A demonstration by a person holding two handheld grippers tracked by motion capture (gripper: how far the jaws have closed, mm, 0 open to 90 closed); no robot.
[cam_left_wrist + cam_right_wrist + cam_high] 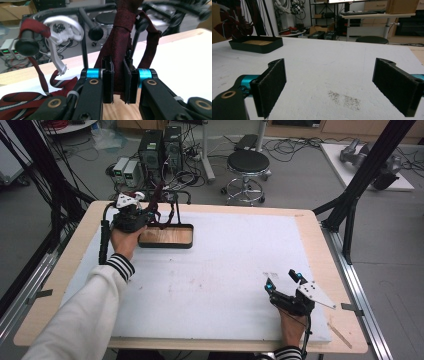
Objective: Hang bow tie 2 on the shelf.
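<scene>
The left gripper has its fingers pinched together on a dark red tie, gripping the lower end of the cloth that hangs from the black rack. The rack stands in a black tray with a wooden floor at the far left of the bench — a second, striped tie lies bunched beside it. The right gripper rests near the bench's front right corner, well apart from the rack, its fingers spread wide and holding nothing — only white foam between them.
</scene>
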